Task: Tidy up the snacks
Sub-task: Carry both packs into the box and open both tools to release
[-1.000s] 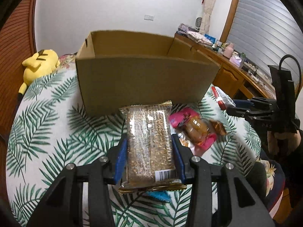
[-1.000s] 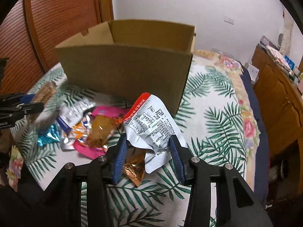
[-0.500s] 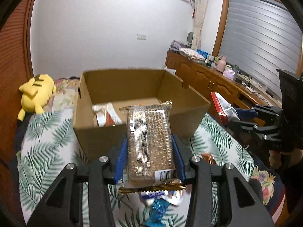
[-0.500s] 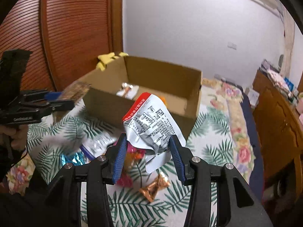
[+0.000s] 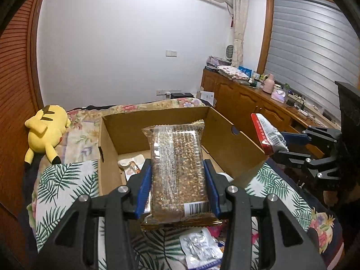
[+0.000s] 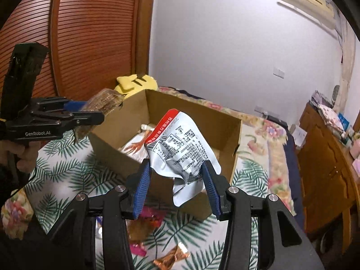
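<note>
Both tongs are loaded: left gripper [image 5: 177, 186] pinches the grain bar [image 5: 177, 168], right gripper [image 6: 177, 184] pinches the white-and-red pouch [image 6: 180, 148], each held above the near edge of the cardboard box [image 5: 225, 144]. I judge this the drop-in step; next I'd push forward over the opening and let go.

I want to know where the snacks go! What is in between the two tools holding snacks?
The open cardboard box sits between them. In the right wrist view, the left tool with its grain bar is at the box's left, the right tool with its white pouch nearer.
</note>
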The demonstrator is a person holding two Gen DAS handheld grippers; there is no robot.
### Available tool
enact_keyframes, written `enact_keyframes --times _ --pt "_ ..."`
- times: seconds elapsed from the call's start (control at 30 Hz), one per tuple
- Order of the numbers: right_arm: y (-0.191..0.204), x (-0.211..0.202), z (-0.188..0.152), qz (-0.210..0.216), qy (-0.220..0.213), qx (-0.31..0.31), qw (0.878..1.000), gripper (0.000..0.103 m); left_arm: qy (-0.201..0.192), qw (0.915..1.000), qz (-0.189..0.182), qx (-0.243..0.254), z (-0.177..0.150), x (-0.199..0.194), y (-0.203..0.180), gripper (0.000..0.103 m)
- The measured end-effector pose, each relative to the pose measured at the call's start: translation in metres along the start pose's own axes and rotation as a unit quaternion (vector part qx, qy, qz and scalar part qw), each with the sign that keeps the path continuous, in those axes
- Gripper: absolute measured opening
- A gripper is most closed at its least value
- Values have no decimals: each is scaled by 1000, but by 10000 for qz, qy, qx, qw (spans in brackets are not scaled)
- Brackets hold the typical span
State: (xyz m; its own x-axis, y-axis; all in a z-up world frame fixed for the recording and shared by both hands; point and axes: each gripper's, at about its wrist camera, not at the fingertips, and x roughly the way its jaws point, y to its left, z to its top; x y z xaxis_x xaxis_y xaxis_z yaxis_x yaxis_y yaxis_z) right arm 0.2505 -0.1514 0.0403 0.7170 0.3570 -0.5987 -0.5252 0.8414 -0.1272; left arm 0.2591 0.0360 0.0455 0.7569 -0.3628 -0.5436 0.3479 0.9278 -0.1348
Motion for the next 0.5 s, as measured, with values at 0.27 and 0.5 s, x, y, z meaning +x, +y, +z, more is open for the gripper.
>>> enact_keyframes --times 0.27,0.5 --pt "-8 35 5 74 127 -30 9999 47 160 9998 118 -33 7 28 12 43" --pt "-13 64 3 151 266 93 9995 47 321 9993 186 -32 8 49 19 43"
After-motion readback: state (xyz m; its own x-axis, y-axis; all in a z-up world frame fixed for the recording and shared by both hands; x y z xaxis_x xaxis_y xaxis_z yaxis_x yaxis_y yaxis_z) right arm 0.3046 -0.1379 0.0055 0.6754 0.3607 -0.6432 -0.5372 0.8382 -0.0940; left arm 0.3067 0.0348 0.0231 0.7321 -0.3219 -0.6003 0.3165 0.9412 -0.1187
